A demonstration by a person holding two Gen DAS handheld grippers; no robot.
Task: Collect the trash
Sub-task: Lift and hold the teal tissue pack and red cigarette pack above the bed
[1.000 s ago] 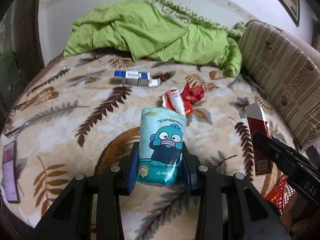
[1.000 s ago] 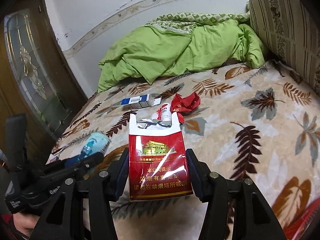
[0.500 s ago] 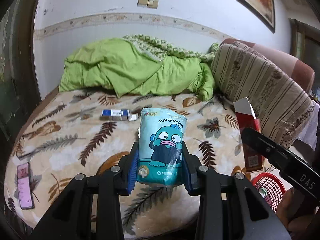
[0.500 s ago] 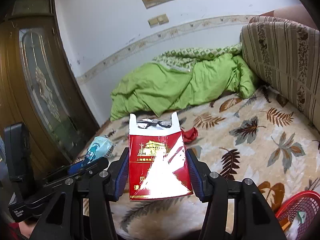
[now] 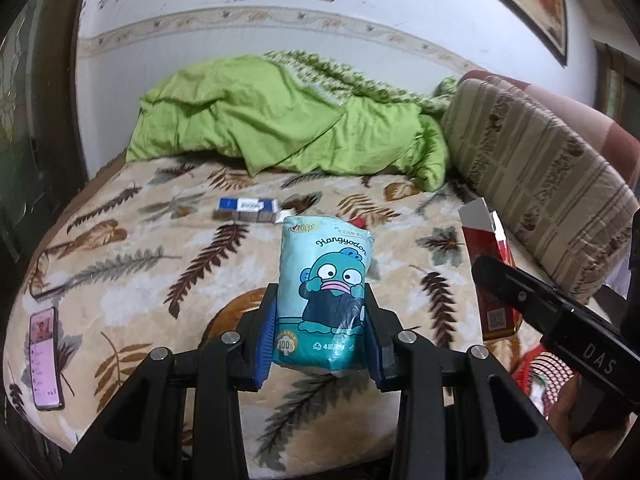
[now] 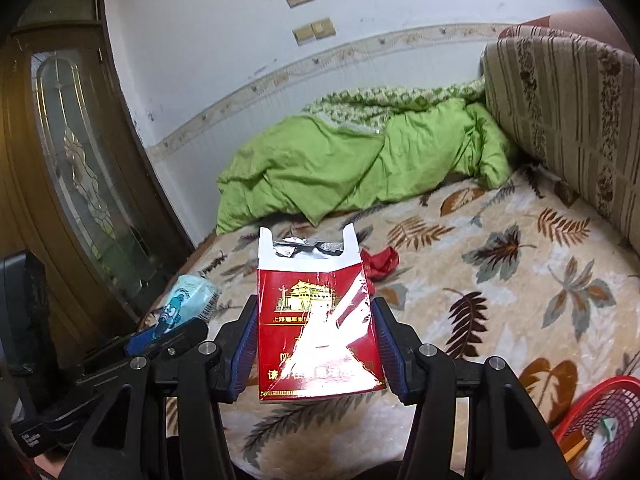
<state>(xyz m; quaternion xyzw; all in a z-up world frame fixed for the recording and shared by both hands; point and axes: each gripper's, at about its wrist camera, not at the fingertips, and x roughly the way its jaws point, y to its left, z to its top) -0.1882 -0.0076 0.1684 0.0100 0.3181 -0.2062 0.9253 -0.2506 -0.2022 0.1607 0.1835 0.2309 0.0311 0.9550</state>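
Left gripper (image 5: 322, 334) clamping tissue pack (image 5: 325, 296), right gripper (image 6: 318, 350) clamping cigarette pack (image 6: 318, 328); both lifted higher

Teal tissue pack (image 5: 325, 296) printed with a blue-green cartoon fish-face and dark lettering, between blue pads (image 5: 267, 340) of the black left tool (image 5: 322, 344). Red cigarette pack (image 6: 318, 328) with gold building emblem, white torn top, glossy film, in the black right tool (image 6: 318, 354). Beige bed blanket (image 5: 120, 272) patterned with brown and grey leaves. Plain lime-green quilt (image 5: 280, 120), far. Blue-and-white box (image 5: 248, 209). Crumpled red wrapper (image 6: 380, 260). Red mesh basket (image 6: 596, 416), near right. Tan striped, floral-banded headboard (image 6: 560, 120).
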